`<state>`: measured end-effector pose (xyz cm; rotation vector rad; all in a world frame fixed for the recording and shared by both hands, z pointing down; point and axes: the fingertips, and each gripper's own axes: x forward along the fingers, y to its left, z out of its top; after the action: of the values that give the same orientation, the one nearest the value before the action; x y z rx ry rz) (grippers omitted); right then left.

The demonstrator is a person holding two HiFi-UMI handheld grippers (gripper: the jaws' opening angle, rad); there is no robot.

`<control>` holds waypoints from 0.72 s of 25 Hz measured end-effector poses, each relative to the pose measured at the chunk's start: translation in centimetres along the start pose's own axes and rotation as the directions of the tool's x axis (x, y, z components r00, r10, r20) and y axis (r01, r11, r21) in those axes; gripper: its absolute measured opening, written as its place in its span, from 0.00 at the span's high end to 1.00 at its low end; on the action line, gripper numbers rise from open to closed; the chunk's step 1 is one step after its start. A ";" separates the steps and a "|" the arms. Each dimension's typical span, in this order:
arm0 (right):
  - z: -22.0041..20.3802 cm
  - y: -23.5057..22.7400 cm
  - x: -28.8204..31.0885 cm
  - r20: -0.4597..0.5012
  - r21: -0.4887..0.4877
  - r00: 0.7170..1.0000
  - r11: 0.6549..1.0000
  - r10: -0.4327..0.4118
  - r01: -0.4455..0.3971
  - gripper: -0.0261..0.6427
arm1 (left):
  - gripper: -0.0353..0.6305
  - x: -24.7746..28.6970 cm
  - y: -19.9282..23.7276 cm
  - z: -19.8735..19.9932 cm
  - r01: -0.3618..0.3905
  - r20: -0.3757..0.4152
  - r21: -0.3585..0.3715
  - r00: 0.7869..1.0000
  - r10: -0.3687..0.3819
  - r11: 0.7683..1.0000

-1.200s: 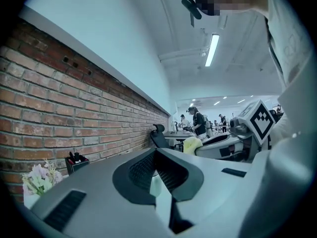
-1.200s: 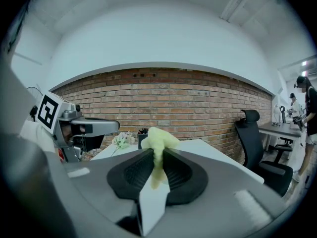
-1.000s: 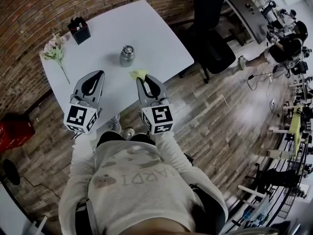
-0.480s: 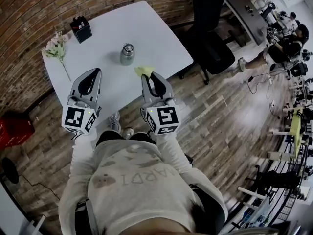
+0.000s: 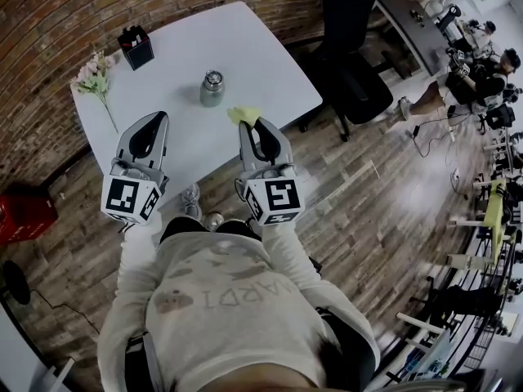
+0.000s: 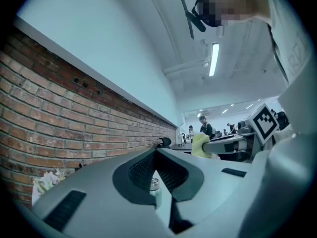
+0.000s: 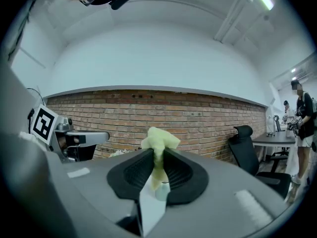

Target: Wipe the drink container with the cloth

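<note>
A small metal drink container with a lid stands upright near the middle of the white table. My right gripper hovers near the table's front edge, to the right of the container and apart from it, shut on a yellow-green cloth. In the right gripper view the cloth sticks up from the jaws of the right gripper, with the container low behind it. My left gripper sits front-left of the container, shut and empty; the container shows below its closed tips.
A black box stands at the table's far left corner, with a bunch of pale flowers lying near the left edge. A black office chair stands right of the table. A brick wall runs behind; people sit at far desks.
Both grippers have drifted slightly; the right one has carried the cloth a little forward and to the right. The container has not moved.
</note>
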<state>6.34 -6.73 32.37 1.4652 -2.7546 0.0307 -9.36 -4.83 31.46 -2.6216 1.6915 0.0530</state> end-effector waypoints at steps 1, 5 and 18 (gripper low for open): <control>0.0 0.0 0.0 0.002 0.000 1.000 1.000 0.000 0.000 0.85 | 0.94 0.0 0.0 0.0 -0.001 0.003 0.000 1.000 0.001 1.000; 0.0 0.1 -0.1 0.008 0.001 1.000 1.000 -0.001 0.001 0.85 | 0.94 -0.3 0.0 0.0 -0.005 0.008 0.004 1.000 0.005 1.000; 0.3 -0.2 -0.5 0.016 0.007 1.000 1.000 0.010 -0.010 0.85 | 0.94 -0.3 -0.5 0.5 -0.011 0.024 -0.012 1.000 0.012 1.000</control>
<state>6.76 -6.47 32.03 1.4602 -2.7772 0.0282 -9.01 -4.37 30.97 -2.6092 1.7044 0.0944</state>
